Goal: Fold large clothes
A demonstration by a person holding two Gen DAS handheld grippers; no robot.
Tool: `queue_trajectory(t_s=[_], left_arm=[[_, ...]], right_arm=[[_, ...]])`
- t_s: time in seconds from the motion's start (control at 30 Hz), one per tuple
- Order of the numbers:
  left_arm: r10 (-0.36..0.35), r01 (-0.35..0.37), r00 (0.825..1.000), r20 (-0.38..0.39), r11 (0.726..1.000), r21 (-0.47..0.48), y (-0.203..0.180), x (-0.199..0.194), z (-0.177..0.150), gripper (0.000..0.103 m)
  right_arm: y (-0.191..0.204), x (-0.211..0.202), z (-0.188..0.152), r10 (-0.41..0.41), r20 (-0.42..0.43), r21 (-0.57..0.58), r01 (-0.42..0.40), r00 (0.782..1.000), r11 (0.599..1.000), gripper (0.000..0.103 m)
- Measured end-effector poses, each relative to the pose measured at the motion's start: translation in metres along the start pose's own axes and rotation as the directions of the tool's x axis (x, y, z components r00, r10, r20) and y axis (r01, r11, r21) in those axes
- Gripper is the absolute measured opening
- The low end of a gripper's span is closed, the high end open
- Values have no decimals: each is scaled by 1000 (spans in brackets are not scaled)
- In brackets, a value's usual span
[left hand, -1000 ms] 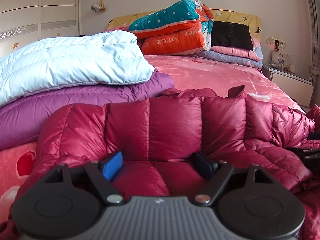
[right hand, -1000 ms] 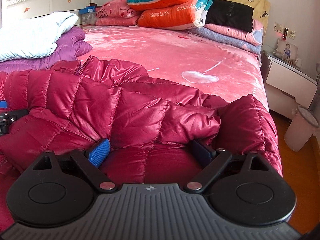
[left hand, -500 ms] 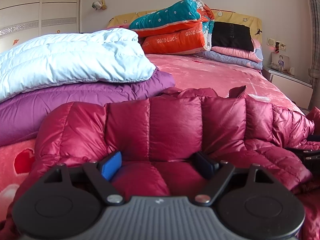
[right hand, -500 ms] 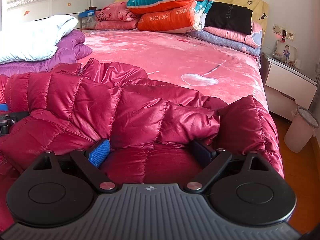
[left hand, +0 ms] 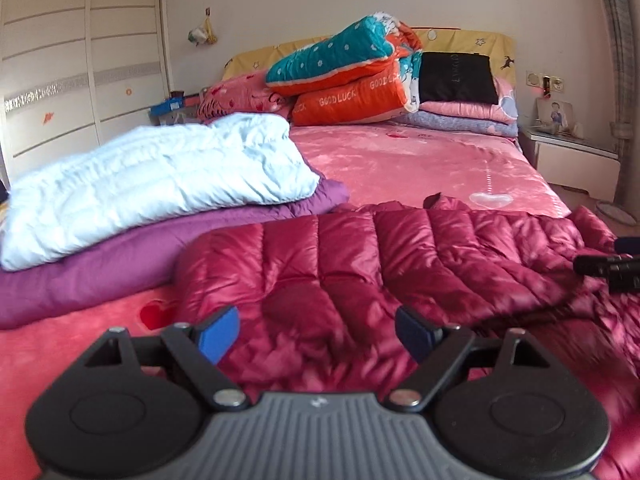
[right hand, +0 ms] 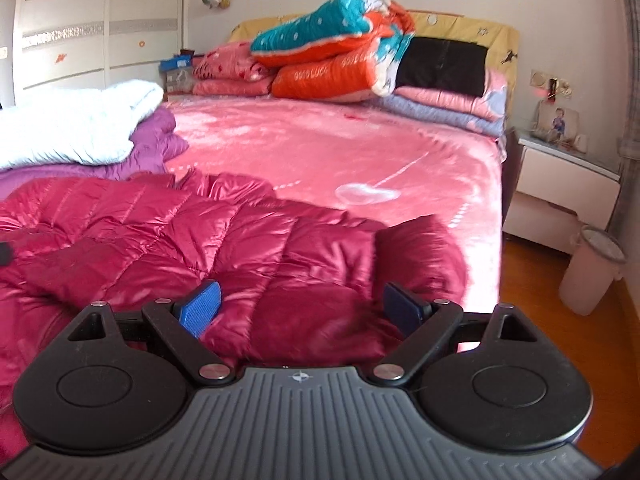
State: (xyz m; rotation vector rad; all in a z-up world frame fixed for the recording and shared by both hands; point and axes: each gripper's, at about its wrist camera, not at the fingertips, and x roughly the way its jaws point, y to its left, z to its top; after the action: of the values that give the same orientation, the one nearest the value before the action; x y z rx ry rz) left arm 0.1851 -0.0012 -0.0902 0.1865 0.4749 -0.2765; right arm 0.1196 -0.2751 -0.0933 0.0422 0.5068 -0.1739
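A shiny dark-red quilted down jacket (left hand: 400, 264) lies spread across the near end of the pink bed; it also fills the left half of the right wrist view (right hand: 180, 240). My left gripper (left hand: 318, 332) is open, its blue pads wide apart just above the jacket's near edge, holding nothing. My right gripper (right hand: 300, 308) is open too, hovering over the jacket's right end near the bed's edge. The right gripper's black tip (left hand: 608, 268) shows at the right of the left wrist view.
A folded white down coat (left hand: 160, 176) lies on a purple one (left hand: 120, 256) at the left. Quilts and pillows (left hand: 360, 80) are piled at the headboard. A nightstand (right hand: 560, 192) and a bin (right hand: 592, 268) stand right of the bed (right hand: 320, 152).
Both grippers have risen and pulled back from the jacket. The jacket fold they were pressed against has dropped and now lies flatter on the bed.
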Motion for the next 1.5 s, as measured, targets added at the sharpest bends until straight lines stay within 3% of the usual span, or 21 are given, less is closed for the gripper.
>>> queue_trajectory(t_s=[0.3, 0.53, 0.63, 0.8, 0.93, 1.13, 1.5], left_arm=[[61, -61, 998, -24, 998, -33, 23, -107, -29, 86], [105, -113, 992, -66, 985, -132, 61, -156, -57, 87], [88, -108, 991, -98, 969, -221, 83, -167, -75, 87], [110, -150, 983, -149, 944, -294, 107, -175, -104, 87], [72, -135, 980, -184, 923, -359, 115, -179, -124, 87], [24, -103, 975, -221, 928, -358, 110, -175, -138, 87], [-67, -81, 956, -287, 877, -473, 113, -168, -154, 88]], right_arm=[[-26, -68, -20, 75, -60, 186, -63, 995, 981, 103], [-10, -118, -34, 145, -59, 171, -133, 988, 976, 103], [-2, -132, -33, 170, -45, 153, -162, 984, 975, 103], [5, -154, -36, 203, -38, 130, -196, 979, 972, 103], [8, -166, -39, 224, -29, 116, -220, 974, 969, 103], [11, -177, -42, 231, -27, 114, -226, 973, 967, 103], [20, -179, -47, 238, -60, 99, -232, 969, 968, 103]])
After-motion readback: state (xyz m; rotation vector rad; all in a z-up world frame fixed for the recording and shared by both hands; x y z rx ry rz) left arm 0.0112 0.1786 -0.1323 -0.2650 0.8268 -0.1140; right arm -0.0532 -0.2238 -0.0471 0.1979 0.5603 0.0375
